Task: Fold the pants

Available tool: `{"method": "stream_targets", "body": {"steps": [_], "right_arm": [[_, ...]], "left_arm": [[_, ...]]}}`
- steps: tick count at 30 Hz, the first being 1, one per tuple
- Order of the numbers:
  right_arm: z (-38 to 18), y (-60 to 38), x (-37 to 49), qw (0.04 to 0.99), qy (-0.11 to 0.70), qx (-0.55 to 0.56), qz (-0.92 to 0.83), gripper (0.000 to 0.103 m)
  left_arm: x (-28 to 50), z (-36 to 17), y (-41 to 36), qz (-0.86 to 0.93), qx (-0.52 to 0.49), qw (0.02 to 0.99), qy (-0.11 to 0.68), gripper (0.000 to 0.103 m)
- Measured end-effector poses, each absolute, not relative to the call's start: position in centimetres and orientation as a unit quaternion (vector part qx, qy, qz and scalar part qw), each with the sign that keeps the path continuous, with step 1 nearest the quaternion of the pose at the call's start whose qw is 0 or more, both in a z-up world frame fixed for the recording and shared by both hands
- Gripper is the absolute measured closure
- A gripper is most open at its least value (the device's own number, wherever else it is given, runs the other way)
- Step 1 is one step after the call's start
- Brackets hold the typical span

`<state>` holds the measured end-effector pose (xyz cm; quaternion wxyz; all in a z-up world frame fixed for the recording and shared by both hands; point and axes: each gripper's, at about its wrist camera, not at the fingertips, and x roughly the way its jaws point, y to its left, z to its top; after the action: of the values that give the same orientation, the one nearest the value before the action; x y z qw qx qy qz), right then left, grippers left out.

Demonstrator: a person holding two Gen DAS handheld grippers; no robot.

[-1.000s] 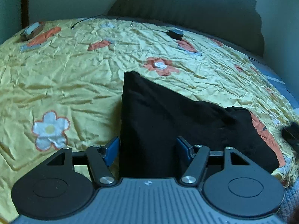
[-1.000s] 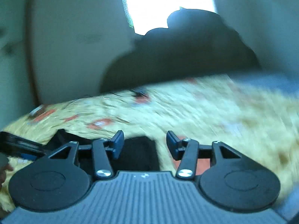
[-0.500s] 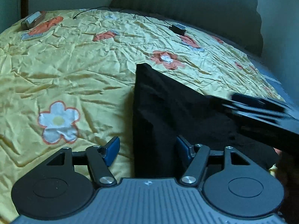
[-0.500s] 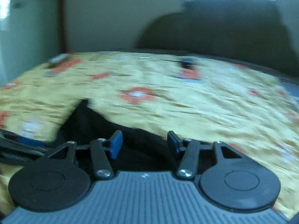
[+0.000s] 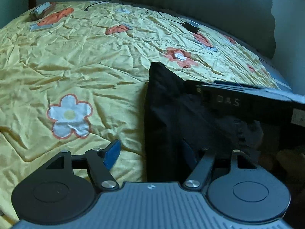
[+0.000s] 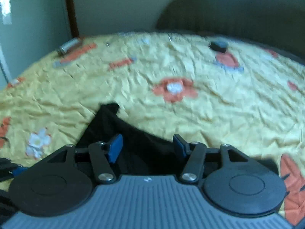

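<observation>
Black pants (image 5: 171, 110) lie folded on a yellow flowered bedspread (image 5: 85, 66). In the left wrist view my left gripper (image 5: 150, 152) is open, low over the pants' near left edge; its left pad is over the bedspread, its right pad over the black cloth. The right gripper's body (image 5: 247, 99) crosses that view from the right, over the pants. In the right wrist view, which is blurred, my right gripper (image 6: 147, 148) is open above the pants (image 6: 118, 131), holding nothing.
A dark headboard (image 5: 209, 3) stands behind the bed. A black charger with cable (image 5: 191, 26) and a small flat object (image 5: 41, 11) lie on the far bedspread. Walls close in on both sides.
The right gripper has swung left and now faces the pants from above. The left gripper has shifted left, so the pants' edge sits between its jaws. Both stayed open.
</observation>
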<state>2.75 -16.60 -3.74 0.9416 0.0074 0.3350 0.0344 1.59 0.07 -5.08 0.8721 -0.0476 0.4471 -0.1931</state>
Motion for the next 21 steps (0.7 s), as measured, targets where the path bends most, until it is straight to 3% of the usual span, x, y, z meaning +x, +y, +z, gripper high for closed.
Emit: {"method": "stream_targets", "body": {"steps": [7, 15, 17, 21], "right_arm": [[-6.7, -14.5, 7.3, 0.915, 0.402, -0.014, 0.036, 0.034], [-2.5, -18.4, -2.3, 0.942, 0.335, 0.013, 0.003, 0.034], [-3.3, -19.0, -4.1, 0.942, 0.335, -0.01, -0.018, 0.024], [-6.1, -20.1, -4.6, 0.935, 0.352, -0.029, -0.039, 0.023]], "left_arm": [[1.2, -5.0, -0.6, -0.173, -0.032, 0.878, 0.446, 0.033], [1.1, -5.1, -0.7, -0.167, -0.032, 0.879, 0.446, 0.032], [1.1, -5.2, -1.0, -0.164, -0.026, 0.881, 0.444, 0.031], [0.7, -5.1, -1.5, -0.159, -0.012, 0.884, 0.44, 0.031]]}}
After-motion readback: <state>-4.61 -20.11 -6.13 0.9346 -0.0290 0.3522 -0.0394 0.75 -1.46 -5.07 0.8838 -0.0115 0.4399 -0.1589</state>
